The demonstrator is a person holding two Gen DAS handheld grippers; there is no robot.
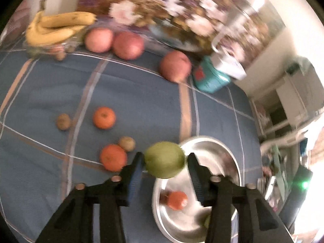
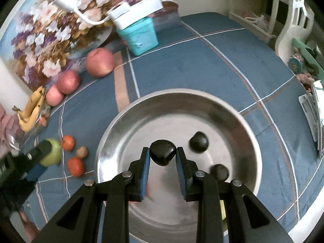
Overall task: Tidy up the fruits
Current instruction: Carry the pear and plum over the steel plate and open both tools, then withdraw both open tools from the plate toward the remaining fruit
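Note:
In the left wrist view my left gripper [image 1: 165,161] is shut on a green round fruit [image 1: 165,159], held above the near rim of a steel bowl [image 1: 214,158]. An orange [image 1: 177,200] lies inside that bowl. In the right wrist view my right gripper [image 2: 162,151] is shut on a small dark fruit [image 2: 162,152] over the middle of the steel bowl [image 2: 178,95]. Two more dark fruits [image 2: 198,141] [image 2: 219,172] lie on the bowl's floor. The left gripper [image 2: 38,158] with the green fruit [image 2: 53,151] shows at the left edge.
On the blue checked cloth [image 1: 50,85] lie two oranges [image 1: 104,117] [image 1: 113,157] and two kiwis [image 1: 63,121] [image 1: 127,143]. Three red apples [image 1: 128,45] and bananas [image 1: 58,27] sit at the back by a floral picture. A teal box [image 1: 210,79] stands at the back right.

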